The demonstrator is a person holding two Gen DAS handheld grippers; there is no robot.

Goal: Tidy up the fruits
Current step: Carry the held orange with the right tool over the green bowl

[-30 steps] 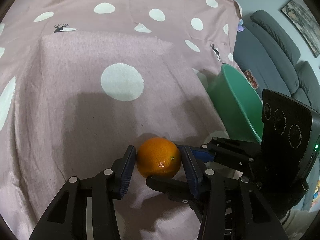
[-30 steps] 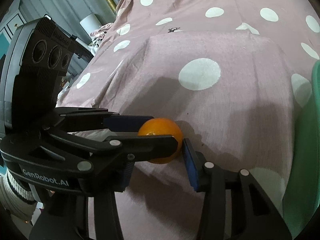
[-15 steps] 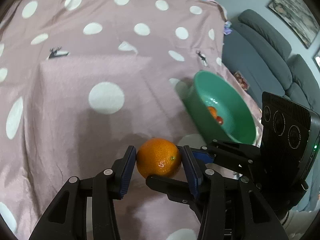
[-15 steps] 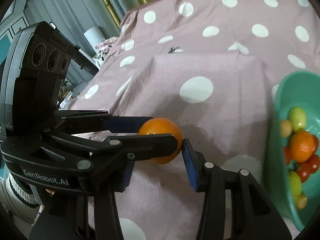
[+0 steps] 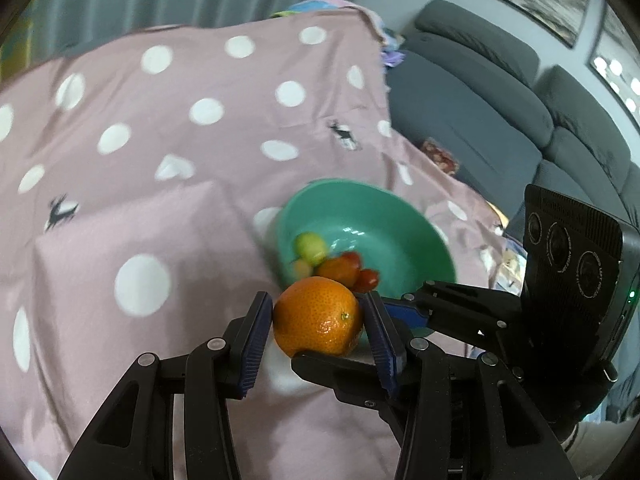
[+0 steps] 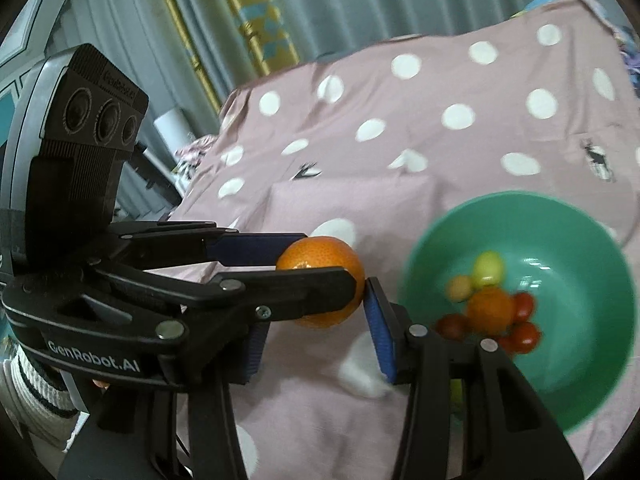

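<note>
An orange (image 5: 318, 316) sits between the pads of both claws above the cloth-covered tabletop (image 5: 152, 216), with a bowl (image 5: 404, 216) of small fruits (image 5: 336, 264) just behind it and a sofa (image 5: 480, 120) farther right.

Both wrist views look down along their tongs, sharing the orange (image 5: 318, 316) and green bowl (image 6: 580, 236).

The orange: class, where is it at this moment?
In the left wrist view the orange sits low and central, clamped in the left gripper, just left of the green bowl.
</note>
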